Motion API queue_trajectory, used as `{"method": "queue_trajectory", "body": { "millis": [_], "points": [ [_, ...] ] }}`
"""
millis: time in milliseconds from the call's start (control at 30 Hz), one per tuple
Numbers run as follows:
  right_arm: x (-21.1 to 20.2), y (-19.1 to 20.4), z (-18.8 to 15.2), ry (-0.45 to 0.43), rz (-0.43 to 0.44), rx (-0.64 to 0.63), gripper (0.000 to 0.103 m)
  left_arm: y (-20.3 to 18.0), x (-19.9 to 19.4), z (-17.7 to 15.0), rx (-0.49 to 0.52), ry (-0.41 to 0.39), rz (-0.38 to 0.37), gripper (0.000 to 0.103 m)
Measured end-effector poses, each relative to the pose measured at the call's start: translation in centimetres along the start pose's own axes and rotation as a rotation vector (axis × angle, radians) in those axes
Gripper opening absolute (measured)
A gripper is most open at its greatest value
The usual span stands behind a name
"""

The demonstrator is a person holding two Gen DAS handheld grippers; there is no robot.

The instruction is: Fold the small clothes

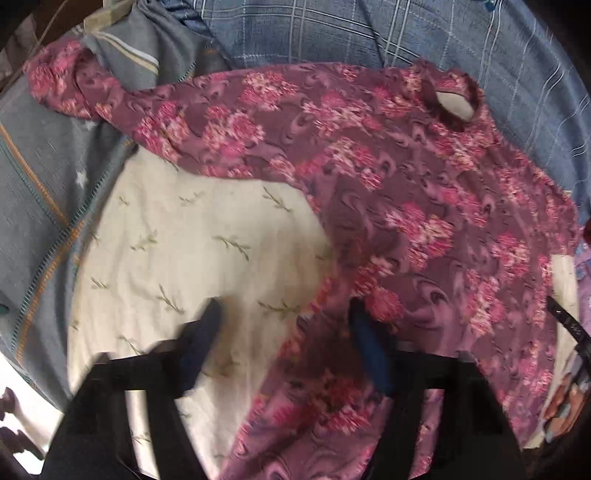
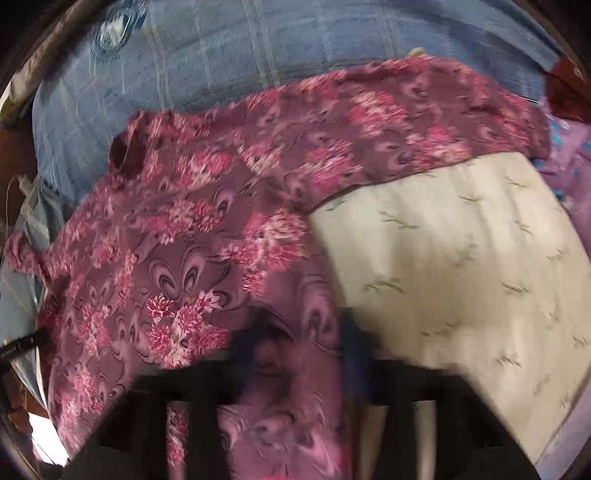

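Nearest the left wrist camera, the left gripper [image 1: 290,339] points steeply down with its two dark fingers [image 1: 207,332] well apart. Its jaws stand open with nothing pinched. Between them lies bare cream cloth [image 1: 184,240] printed with small green sprigs, and the right-hand finger sits at the edge of the floral top [image 1: 406,184], over its lower corner. Whether it touches the fabric is lost in the blur.

In the right wrist view, the right gripper [image 2: 303,332] also aims down. Its fingers [image 2: 255,332] show a narrower gap, and the floral top's [image 2: 184,240] fabric is visible between them. The picture is smeared, but the pads do not appear to be pressed together, and no pinch can be made out.

Beyond the grippers, the top is spread front up across the cream cloth [image 2: 461,258]. It is purple-maroon with pink flower clusters. Its body fills the right of the left view and the left of the right view. One long sleeve [image 1: 92,85] reaches out to the far left, its cuff bunched on a grey-blue striped cloth [image 1: 44,177] with pale stars. The other sleeve [image 2: 443,122] stretches to the far right, along the far edge of the cream cloth. The round neck opening [image 1: 452,105] lies at the far side and shows a pale patch inside.

Farthest off, a blue checked blanket [image 1: 369,29] runs behind the top, seen too in the right view [image 2: 221,55]. At the far right lies a lilac cloth [image 2: 569,162] with blue flowers.
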State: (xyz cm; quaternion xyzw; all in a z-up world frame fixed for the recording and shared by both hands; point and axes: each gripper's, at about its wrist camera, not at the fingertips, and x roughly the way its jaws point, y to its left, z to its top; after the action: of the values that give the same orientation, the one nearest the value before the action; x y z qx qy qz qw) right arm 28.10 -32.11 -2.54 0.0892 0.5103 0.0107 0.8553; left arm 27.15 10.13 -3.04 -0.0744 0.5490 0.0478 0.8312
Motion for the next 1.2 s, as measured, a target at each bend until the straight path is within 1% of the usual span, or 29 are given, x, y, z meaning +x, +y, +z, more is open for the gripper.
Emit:
{"method": "queue_trajectory", "body": {
  "millis": [33, 67, 100, 133, 167, 200, 233, 300, 333, 400, 467, 500, 533, 567, 600, 633, 700, 767, 833, 900, 933, 967, 1000, 1033, 1067, 1133, 1200],
  "points": [
    [0.1, 0.5, 0.3, 0.0, -0.011, -0.033, 0.004, 0.4, -0.2, 0.3, -0.008, -0.008, 0.011, 0.027],
    [-0.4, 0.7, 0.4, -0.021, -0.005, -0.049, 0.004, 1.2, -0.2, 0.7, -0.035, -0.029, 0.046, 0.026],
    [-1.3, 0.6, 0.5, -0.06, 0.005, -0.054, 0.004, 1.8, -0.1, 0.9, -0.045, -0.042, 0.104, 0.024],
    [-1.7, 0.1, 0.5, -0.08, 0.004, -0.044, 0.004, 2.4, 0.5, 1.1, -0.043, -0.047, 0.184, 0.024],
    [-1.6, -0.8, 0.6, -0.081, 0.013, -0.015, 0.004, 3.0, 1.7, 1.2, -0.038, -0.025, 0.229, 0.024],
    [-0.9, -1.7, 0.6, -0.056, 0.018, 0.011, 0.004, 3.5, 2.7, 1.1, -0.041, 0.004, 0.221, 0.024],
    [0.6, -2.5, 0.3, -0.009, 0.017, 0.035, 0.004, 3.7, 2.3, 1.0, -0.043, -0.03, 0.212, 0.024],
    [0.3, -2.0, 0.0, -0.042, 0.02, 0.015, 0.005, 3.7, 1.7, 1.1, -0.024, -0.023, 0.192, 0.023],
    [0.1, -1.6, 0.1, -0.035, 0.021, 0.004, 0.009, 4.0, 1.3, 1.1, -0.041, -0.017, 0.16, 0.023],
    [-0.4, -1.1, -0.1, -0.034, 0.019, -0.003, 0.01, 4.7, 0.3, 1.2, -0.079, -0.021, 0.087, 0.023],
    [-1.7, -0.5, -0.4, -0.059, 0.029, -0.01, 0.013, 5.0, -1.1, 0.9, -0.093, -0.035, 0.014, 0.025],
    [-2.5, -0.4, -0.6, -0.068, 0.039, -0.01, 0.021, 4.9, -1.6, 0.7, -0.092, -0.036, -0.012, 0.033],
    [-3.4, -0.5, -1.1, -0.078, 0.051, -0.003, 0.039, 4.8, -2.1, 0.3, -0.09, -0.033, -0.047, 0.042],
    [-4.2, -0.8, -1.7, -0.086, 0.061, 0.011, 0.05, 4.6, -2.6, -0.3, -0.091, -0.031, -0.083, 0.064],
    [-4.9, -1.1, -2.3, -0.085, 0.068, 0.029, 0.072, 4.4, -2.9, -0.8, -0.094, -0.038, -0.103, 0.074],
    [-5.3, -1.5, -2.6, -0.08, 0.076, 0.039, 0.083, 3.9, -3.3, -1.4, -0.094, -0.051, -0.115, 0.074],
    [-6.1, -2.1, -3.5, -0.076, 0.07, 0.039, 0.082, 2.8, -3.7, -2.6, -0.066, -0.067, -0.128, 0.075],
    [-6.2, -2.6, -4.8, -0.061, 0.032, 0.027, 0.082, 1.7, -3.2, -3.7, -0.045, -0.051, -0.122, 0.075],
    [-5.6, -3.0, -5.8, -0.024, -0.006, 0.055, 0.082, 0.9, -2.2, -4.8, -0.04, -0.023, -0.124, 0.075],
    [-4.8, -3.5, -6.7, 0.007, -0.009, 0.08, 0.083, 0.2, -0.6, -5.8, -0.037, 0.029, -0.107, 0.075],
    [-4.8, -3.4, -7.1, -0.006, -0.017, 0.072, 0.084, 0.0, -0.1, -6.2, -0.036, 0.049, -0.091, 0.076],
    [-5.0, -3.2, -7.4, -0.02, -0.034, 0.057, 0.086, -0.2, -0.2, -6.6, -0.025, 0.016, -0.076, 0.08],
    [-4.9, -3.1, -7.6, -0.008, -0.047, 0.053, 0.093, -0.5, -0.5, -6.9, -0.015, -0.005, -0.053, 0.085],
    [-4.7, -3.2, -7.8, 0.008, -0.048, 0.057, 0.103, -0.6, -0.5, -7.0, -0.014, 0.002, -0.036, 0.085],
    [-4.5, -3.1, -8.0, 0.021, -0.05, 0.058, 0.103, -0.7, -0.3, -7.1, -0.024, 0.018, -0.038, 0.086],
    [-4.4, -2.8, -8.2, 0.021, -0.091, 0.044, 0.103, -0.4, -0.2, -7.0, -0.041, 0.024, -0.044, 0.088],
    [-3.8, -2.0, -8.2, 0.047, -0.149, -0.001, 0.103, -0.2, -0.1, -6.9, -0.051, 0.034, -0.051, 0.091]
  ]
}}
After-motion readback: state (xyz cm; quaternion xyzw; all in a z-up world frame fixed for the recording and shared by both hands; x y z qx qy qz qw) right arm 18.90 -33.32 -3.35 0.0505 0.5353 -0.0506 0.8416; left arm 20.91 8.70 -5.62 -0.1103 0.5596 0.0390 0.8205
